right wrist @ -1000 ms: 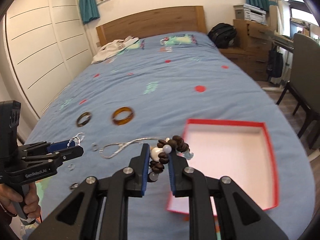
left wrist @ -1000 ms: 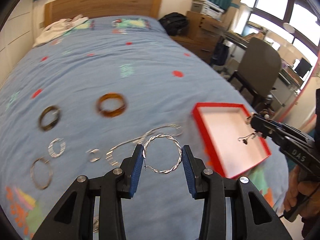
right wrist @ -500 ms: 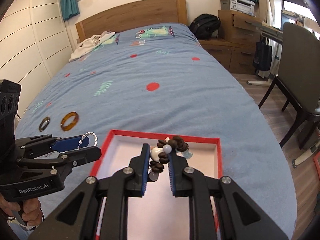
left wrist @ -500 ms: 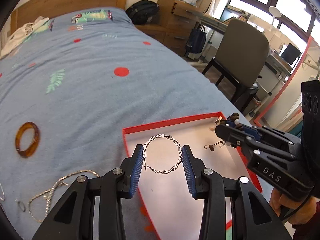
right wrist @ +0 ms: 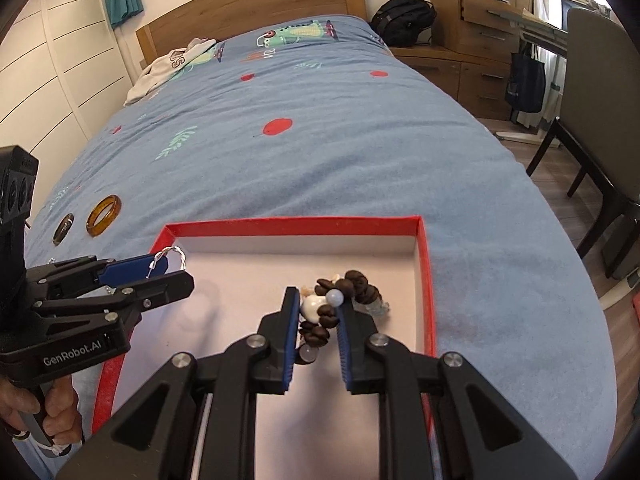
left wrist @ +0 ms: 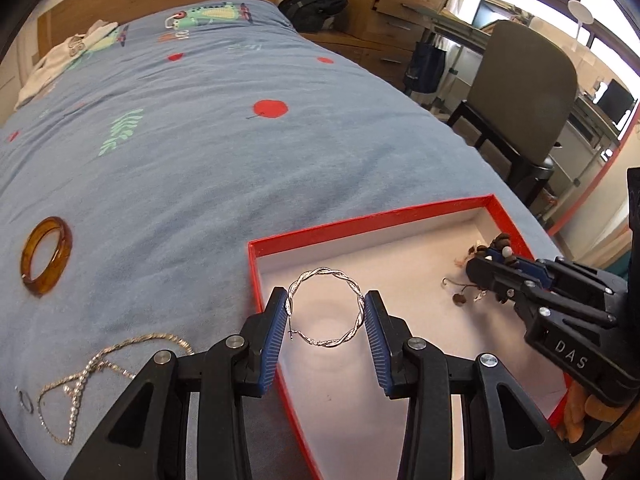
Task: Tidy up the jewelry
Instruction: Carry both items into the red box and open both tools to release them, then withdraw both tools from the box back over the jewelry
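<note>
A red box (left wrist: 360, 220) with a white floor lies on the blue bedspread near the bed's foot. Over its left part my left gripper (left wrist: 325, 300) is shut on a twisted silver hoop (left wrist: 324, 271), which stands upright between the blue pads. Over the box's right part my right gripper (right wrist: 318, 300) is shut on a brown bead bracelet (right wrist: 360, 284) with white beads; loose strands dangle below it. In the right wrist view the left gripper (right wrist: 172, 264) and hoop (right wrist: 178, 254) show above the box's (right wrist: 288, 226) left corner. The right gripper (left wrist: 480, 264) shows in the left wrist view too.
On the bedspread left of the box lie an amber bangle (left wrist: 46, 256), a dark bangle (right wrist: 63, 229), a silver chain necklace (left wrist: 80, 376) and a small ring (left wrist: 25, 401). A chair (left wrist: 524, 80) and drawers stand right of the bed. White clothing (right wrist: 172, 64) lies near the headboard.
Both grippers swung right from over the loose jewelry to above the red box and came lower. Each keeps its hold, the hoop on the left, the bead bracelet on the right.
</note>
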A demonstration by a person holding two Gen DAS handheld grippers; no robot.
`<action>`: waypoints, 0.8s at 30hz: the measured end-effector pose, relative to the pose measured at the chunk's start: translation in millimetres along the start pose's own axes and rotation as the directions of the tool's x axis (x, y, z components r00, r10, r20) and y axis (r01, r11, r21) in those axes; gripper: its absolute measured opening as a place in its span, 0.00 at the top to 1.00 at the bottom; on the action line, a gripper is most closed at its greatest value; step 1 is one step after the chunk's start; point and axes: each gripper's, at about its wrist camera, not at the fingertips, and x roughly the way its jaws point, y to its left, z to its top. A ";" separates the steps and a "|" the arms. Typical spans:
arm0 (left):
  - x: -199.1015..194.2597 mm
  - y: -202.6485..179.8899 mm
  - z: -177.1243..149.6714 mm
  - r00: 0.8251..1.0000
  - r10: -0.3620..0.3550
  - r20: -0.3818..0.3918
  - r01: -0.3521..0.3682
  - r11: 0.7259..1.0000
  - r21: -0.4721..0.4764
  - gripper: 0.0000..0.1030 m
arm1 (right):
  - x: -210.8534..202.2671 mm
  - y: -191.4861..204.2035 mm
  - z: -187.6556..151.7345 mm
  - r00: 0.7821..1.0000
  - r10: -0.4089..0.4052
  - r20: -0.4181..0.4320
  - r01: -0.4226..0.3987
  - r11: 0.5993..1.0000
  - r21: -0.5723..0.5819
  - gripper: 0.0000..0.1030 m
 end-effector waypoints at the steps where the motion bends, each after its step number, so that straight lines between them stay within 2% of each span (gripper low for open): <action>1: -0.5 2.4 -1.3 1.000 0.007 -0.002 -0.007 1.000 -0.010 0.62 | 2.3 0.5 1.4 1.000 0.008 -0.004 -0.008 1.000 -0.012 0.83; 7: -5.0 3.1 -3.1 1.000 0.027 -0.008 -0.028 0.999 -0.028 0.62 | 18.4 0.4 7.3 0.999 -0.001 -0.048 -0.002 0.998 -0.059 0.83; 9: -5.6 2.0 -0.4 1.000 0.005 -0.009 -0.005 0.999 -0.034 0.56 | 19.8 0.2 7.1 0.998 -0.010 -0.055 0.006 0.998 -0.065 0.82; 11: -5.6 -0.7 1.4 1.000 -0.006 -0.008 0.006 1.000 -0.031 0.50 | 18.2 1.6 8.3 0.998 -0.018 -0.055 0.013 0.997 -0.076 0.76; 13: -6.0 -4.1 3.0 1.000 -0.006 -0.005 0.006 1.000 -0.018 0.44 | 15.3 2.1 9.9 0.998 -0.032 -0.055 0.028 0.996 -0.084 0.61; 18: -15.1 -4.4 5.3 1.000 -0.006 0.002 0.006 1.000 0.004 0.41 | 5.4 1.0 12.4 0.997 -0.051 -0.059 0.046 0.996 -0.082 0.58; 24: -50.5 -0.7 12.9 0.999 -0.012 0.048 0.012 1.000 0.007 0.40 | -32.6 1.5 17.9 0.997 -0.073 -0.011 0.072 0.996 -0.061 0.58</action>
